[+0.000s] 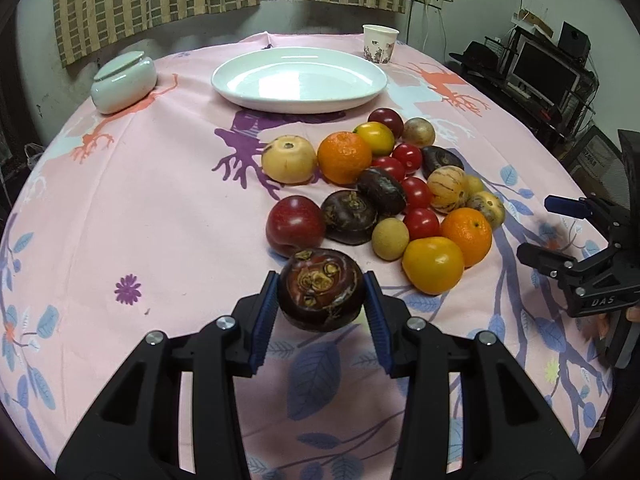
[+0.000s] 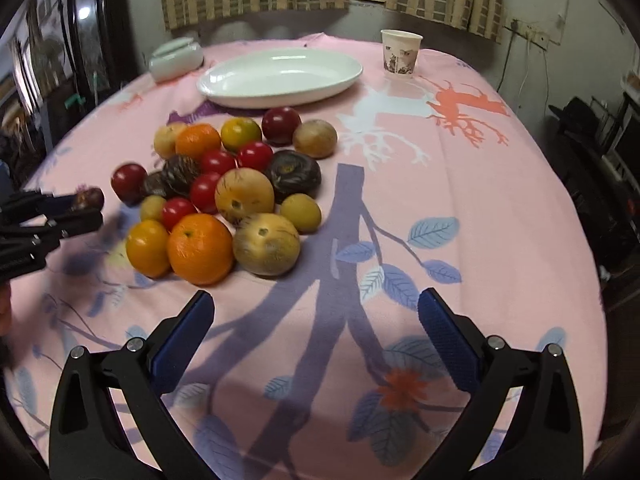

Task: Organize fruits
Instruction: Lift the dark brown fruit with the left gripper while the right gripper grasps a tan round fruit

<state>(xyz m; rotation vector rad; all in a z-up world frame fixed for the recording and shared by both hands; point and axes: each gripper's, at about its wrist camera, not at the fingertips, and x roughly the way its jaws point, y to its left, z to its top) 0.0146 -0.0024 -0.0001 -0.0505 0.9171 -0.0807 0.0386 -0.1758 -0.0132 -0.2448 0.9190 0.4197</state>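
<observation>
My left gripper (image 1: 321, 280) is shut on a dark purple mangosteen (image 1: 321, 292), held just above the pink cloth at the near edge of the fruit pile. From the right wrist view the same gripper (image 2: 86, 206) and mangosteen (image 2: 89, 197) show at the far left. The pile holds oranges (image 1: 344, 156), a red plum (image 1: 295, 224), cherry tomatoes (image 1: 420, 222), more mangosteens (image 1: 349, 216) and pale striped fruits (image 1: 447, 189). A white oval plate (image 1: 224, 84) lies behind the pile. My right gripper (image 2: 316, 296) stands open over bare cloth, in front of the pile.
A paper cup (image 1: 380, 44) stands at the back right of the round table. A lidded white jar (image 1: 123, 80) sits at the back left. Shelves with a monitor (image 1: 544, 72) stand off the table's right side. Curtains hang behind.
</observation>
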